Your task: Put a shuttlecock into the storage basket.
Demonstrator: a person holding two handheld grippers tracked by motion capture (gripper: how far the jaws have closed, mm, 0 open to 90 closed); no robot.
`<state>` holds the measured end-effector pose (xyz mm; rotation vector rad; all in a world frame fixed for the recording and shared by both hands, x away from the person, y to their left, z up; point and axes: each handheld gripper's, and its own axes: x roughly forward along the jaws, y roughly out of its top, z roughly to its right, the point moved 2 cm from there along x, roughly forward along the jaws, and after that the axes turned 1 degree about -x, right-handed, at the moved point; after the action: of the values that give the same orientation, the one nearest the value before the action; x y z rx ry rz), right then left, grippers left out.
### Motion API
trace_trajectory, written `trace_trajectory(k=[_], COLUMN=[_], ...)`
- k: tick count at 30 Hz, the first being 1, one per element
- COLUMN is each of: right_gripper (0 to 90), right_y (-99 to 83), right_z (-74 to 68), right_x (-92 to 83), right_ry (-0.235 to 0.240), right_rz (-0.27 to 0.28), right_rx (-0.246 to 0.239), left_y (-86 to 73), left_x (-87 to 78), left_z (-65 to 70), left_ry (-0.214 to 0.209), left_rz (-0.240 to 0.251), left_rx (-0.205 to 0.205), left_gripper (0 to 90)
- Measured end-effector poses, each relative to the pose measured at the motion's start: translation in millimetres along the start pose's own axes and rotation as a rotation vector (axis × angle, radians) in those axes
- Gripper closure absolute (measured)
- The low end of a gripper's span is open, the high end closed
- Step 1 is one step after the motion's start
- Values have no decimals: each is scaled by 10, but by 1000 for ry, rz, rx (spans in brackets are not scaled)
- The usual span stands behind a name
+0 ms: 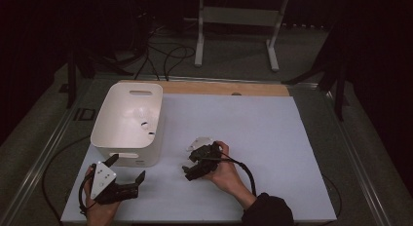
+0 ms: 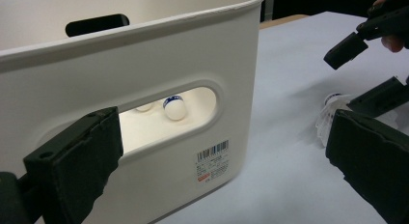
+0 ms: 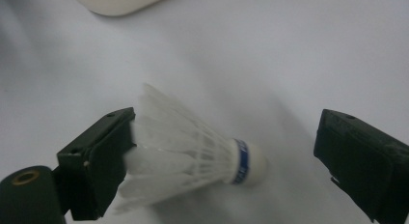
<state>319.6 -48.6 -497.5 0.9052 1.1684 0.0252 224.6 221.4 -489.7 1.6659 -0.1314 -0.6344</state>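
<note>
1. White feathered shuttlecock (image 3: 193, 159) with a rounded white cork tip and a blue band behind it lies on its side on the pale grey-white table surface (image 3: 270, 64).
2. Right gripper (image 3: 224, 159): two black jaws wide apart, shuttlecock between them.
3. Feather skirt touches the jaw at left; cork tip points to the jaw at right, well apart from it.
4. Rounded cream plastic bin edge (image 3: 120, 2) at the top, apart from the shuttlecock.
</note>
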Motion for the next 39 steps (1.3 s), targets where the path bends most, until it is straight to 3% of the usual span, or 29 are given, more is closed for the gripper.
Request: trace_trajectory(k=[5, 11, 17, 23, 26, 32, 39], right_gripper=[119, 233, 427, 665, 735, 774, 869], right_y=[7, -25, -70, -126, -123, -124, -112], right_z=[111, 336, 439, 479, 477, 472, 447], right_x=[-70, -164, -213, -225, -226, -209, -204], right_ry=[-12, -41, -25, 34, 59, 94, 111], right_rz=[9, 32, 35, 37, 40, 43, 40], right_rx=[33, 83, 113, 130, 137, 161, 148], left_y=[0, -1, 0, 0, 0, 0, 0], left_x=[1, 4, 3, 9, 9, 9, 8], left_z=[1, 2, 2, 10, 9, 9, 8], left_ry=[0, 0, 0, -3, -3, -3, -3], left_rz=[-1, -5, -3, -5, -4, -5, -4], left_rx=[1, 3, 3, 5, 3, 4, 4], left_gripper=[2, 2, 2, 2, 2, 2, 2])
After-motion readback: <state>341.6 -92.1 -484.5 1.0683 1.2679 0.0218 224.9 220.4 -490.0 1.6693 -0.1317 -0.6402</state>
